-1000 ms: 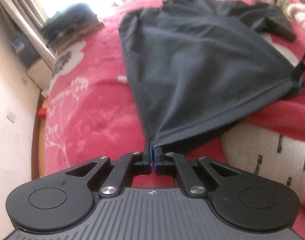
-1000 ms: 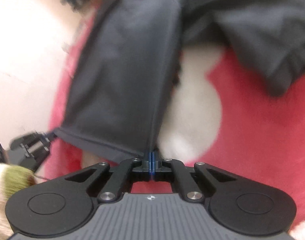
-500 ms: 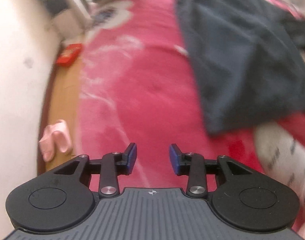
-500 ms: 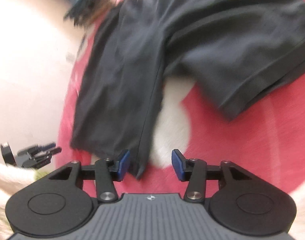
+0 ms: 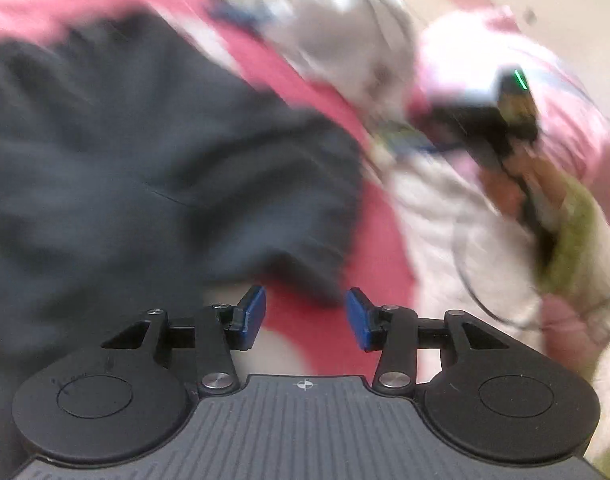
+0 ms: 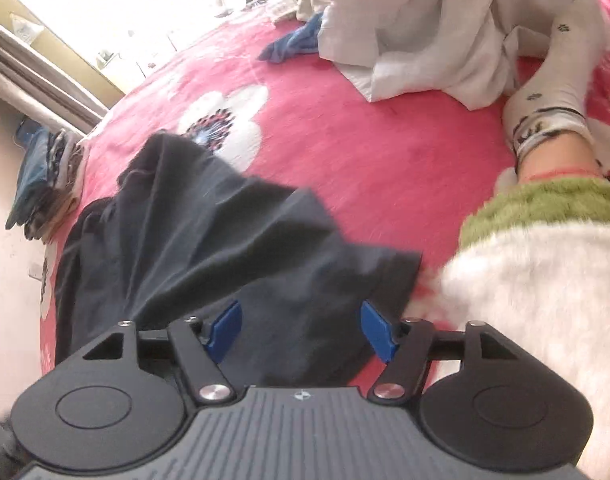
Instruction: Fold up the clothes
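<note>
A dark grey garment [image 6: 193,248] lies spread on the red flowered blanket [image 6: 365,148]. In the blurred left wrist view the garment [image 5: 137,152] fills the left and middle. My left gripper [image 5: 305,318] is open and empty, just above the garment's near edge. My right gripper [image 6: 301,330] is open, with the garment's near part lying between and under its blue pads [image 6: 379,332]; it holds nothing. The right gripper also shows in the left wrist view [image 5: 501,128], blurred, at the upper right.
A pile of white clothes [image 6: 437,28] and a blue cloth [image 6: 293,44] lie at the far side of the blanket. A stack of folded clothes [image 6: 45,184] sits at the left edge. A fuzzy white and green sleeve [image 6: 545,248] and socked foot [image 6: 557,92] are at right.
Both grippers let go of the garment's corners and opened. Both then swung to new viewpoints; the left view is now motion-blurred and faces the right gripper.
</note>
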